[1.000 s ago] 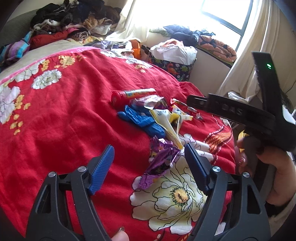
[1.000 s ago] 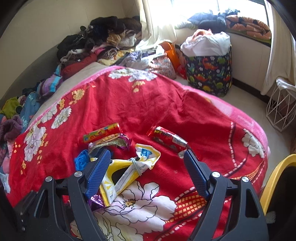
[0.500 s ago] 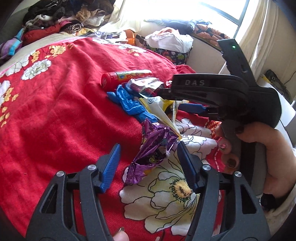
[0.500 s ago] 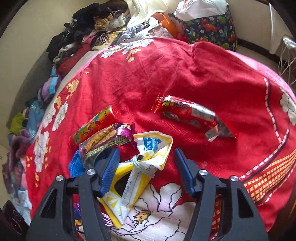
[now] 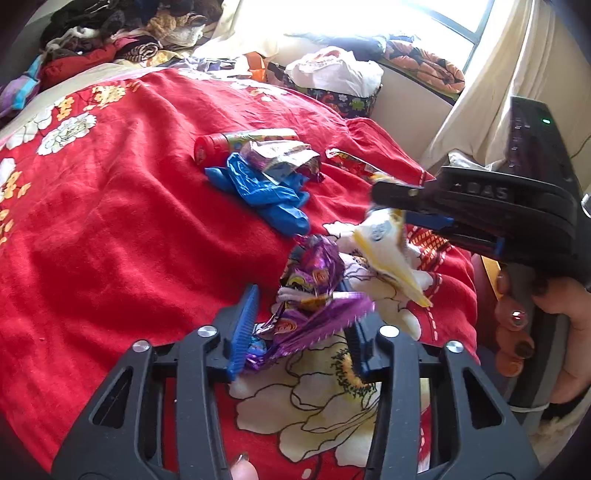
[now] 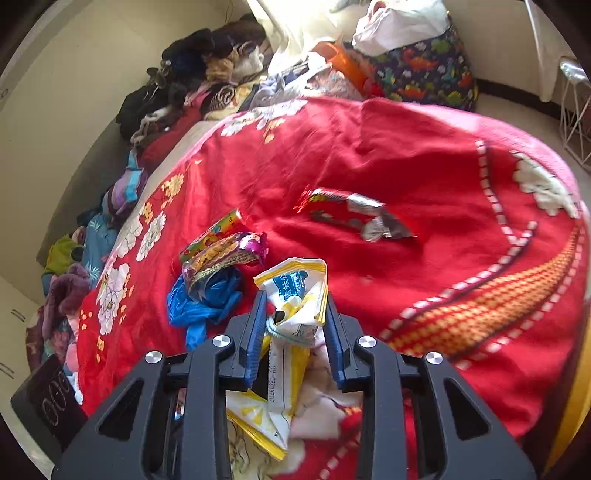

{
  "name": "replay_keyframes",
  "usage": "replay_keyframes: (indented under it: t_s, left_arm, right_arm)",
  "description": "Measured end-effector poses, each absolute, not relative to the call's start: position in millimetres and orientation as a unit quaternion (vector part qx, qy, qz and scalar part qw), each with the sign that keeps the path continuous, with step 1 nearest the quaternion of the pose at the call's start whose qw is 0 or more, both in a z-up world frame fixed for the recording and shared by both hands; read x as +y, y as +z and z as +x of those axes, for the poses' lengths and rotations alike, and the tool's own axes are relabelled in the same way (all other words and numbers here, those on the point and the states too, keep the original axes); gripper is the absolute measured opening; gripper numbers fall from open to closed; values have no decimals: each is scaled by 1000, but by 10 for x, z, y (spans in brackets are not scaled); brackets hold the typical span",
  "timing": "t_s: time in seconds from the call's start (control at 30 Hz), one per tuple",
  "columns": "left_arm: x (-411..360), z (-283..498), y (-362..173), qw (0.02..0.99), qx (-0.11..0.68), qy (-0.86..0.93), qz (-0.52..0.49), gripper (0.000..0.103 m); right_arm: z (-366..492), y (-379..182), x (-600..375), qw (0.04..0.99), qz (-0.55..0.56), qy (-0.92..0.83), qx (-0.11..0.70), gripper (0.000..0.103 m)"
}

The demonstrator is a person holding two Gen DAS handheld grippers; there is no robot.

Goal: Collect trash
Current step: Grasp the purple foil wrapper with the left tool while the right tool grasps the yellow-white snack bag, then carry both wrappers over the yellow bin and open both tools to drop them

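Trash lies on a red flowered bedspread (image 5: 110, 240) (image 6: 406, 155). A crumpled purple foil wrapper (image 5: 314, 291) sits between the closing jaws of my left gripper (image 5: 301, 332), and its pads press on it. My right gripper (image 6: 293, 325) (image 5: 391, 206) is closing on a yellow and white wrapper (image 6: 295, 306) (image 5: 384, 247), which hangs off the bed. Further back lie a blue glove (image 5: 266, 192) (image 6: 203, 302), a foil snack packet (image 5: 280, 158) (image 6: 221, 254), a candy tube (image 5: 221, 144) (image 6: 210, 236) and a red wrapper (image 5: 351, 162) (image 6: 354, 214).
A heap of clothes (image 5: 110, 33) (image 6: 184, 85) lines the far side of the bed. A dinosaur-print basket (image 6: 424, 74) (image 5: 343, 99) stands on the floor under the window. A white wire basket (image 6: 576, 122) stands at the right. A hand (image 5: 535, 332) holds the right gripper.
Both grippers narrowed their jaws onto wrappers. The left took the purple wrapper, which bunched up. The right came down over the yellow and white wrapper, gripped it and raised it.
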State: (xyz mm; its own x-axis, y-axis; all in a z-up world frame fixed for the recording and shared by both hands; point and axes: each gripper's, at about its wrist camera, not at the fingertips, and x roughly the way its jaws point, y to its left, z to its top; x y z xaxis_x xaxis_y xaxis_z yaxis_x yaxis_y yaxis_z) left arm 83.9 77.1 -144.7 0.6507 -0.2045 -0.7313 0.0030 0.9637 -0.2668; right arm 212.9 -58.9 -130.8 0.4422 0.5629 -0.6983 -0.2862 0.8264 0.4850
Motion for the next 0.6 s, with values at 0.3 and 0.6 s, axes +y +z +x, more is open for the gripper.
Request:
replay_keyframes:
  t_s: [0.3,0.6]
  left_arm:
    - [670,814,-1372,902,412,-69,-109,25]
    - [538,798,-1219,908,398,-87,-101,16]
  right_arm:
    - [1895,-1083,-853,862,126,248,423,28]
    - [1703,-980,-1065,874,119,236,407,28]
